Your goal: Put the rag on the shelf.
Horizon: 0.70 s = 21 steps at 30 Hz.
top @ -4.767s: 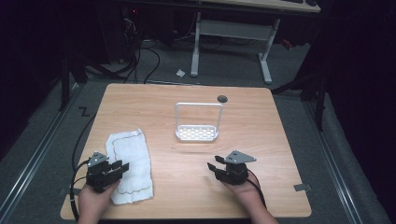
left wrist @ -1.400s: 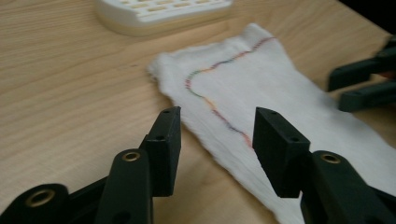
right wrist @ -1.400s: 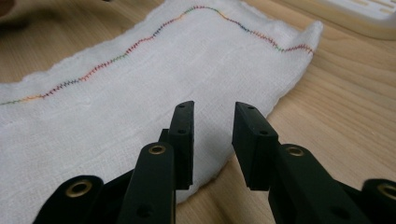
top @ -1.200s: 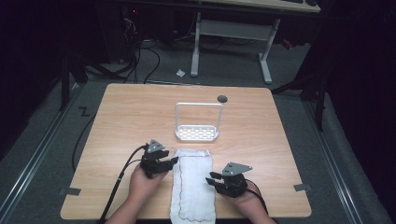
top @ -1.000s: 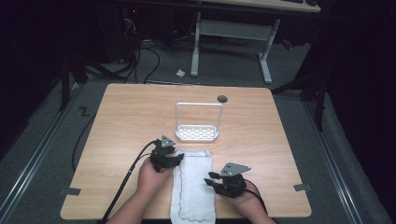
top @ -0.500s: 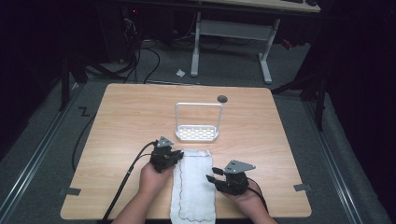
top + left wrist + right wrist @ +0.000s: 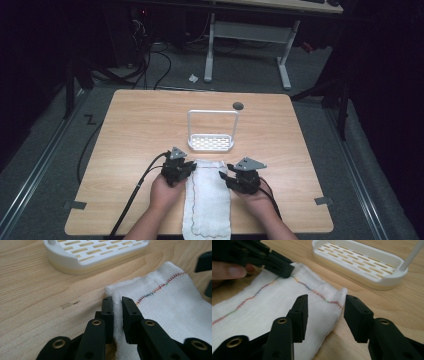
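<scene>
A: Your cloth (image 7: 207, 200) lies long, running from your side of the table (image 7: 125, 130) toward the rack (image 7: 211, 142), its far end just short of the rack's base. Your left gripper (image 7: 117, 312) already pinches the far left corner: both jaws are pressed onto a fold of the edge.

B: And the right?

A: Your right gripper (image 7: 325, 312) stands spread, and its jaws have just been opening. The far right corner sits between them, but the pads are not on it: one jaw is over the cloth, the other outside on bare wood.

B: So which way do I go?

A: The hem lies straight ahead of your right jaws, so I'd judge you need only a short push forward and down, then close. Mind the rack just beyond that corner. To the right of your right jaws the wood is open, and the cloth's near end hangs over the table edge.
</scene>
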{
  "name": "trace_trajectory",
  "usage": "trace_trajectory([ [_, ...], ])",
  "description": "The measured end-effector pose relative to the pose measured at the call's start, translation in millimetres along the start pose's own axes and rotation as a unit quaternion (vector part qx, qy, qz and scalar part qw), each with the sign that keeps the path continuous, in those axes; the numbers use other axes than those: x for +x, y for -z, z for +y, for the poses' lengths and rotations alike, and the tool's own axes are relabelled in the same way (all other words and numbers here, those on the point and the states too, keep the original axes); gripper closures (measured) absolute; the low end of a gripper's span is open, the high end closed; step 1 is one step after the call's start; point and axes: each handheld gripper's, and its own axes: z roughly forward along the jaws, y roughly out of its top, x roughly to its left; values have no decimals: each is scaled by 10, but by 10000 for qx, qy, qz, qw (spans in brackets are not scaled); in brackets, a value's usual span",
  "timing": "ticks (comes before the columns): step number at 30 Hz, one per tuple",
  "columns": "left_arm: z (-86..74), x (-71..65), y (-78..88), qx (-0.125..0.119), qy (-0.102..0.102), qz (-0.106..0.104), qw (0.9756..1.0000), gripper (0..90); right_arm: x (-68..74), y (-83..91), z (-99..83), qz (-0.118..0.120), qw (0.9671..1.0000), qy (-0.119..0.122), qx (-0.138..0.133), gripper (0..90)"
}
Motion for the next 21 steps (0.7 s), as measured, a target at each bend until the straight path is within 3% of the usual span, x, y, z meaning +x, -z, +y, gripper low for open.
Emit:
trace_trajectory([
  [8,1,-1,2,12,-14,3,10000,804,-187,-299,126,69,9986,-473,220,504],
  [21,0,3,1,-6,30,-8,10000,797,-195,-351,77,194,9974,-532,435,534],
])
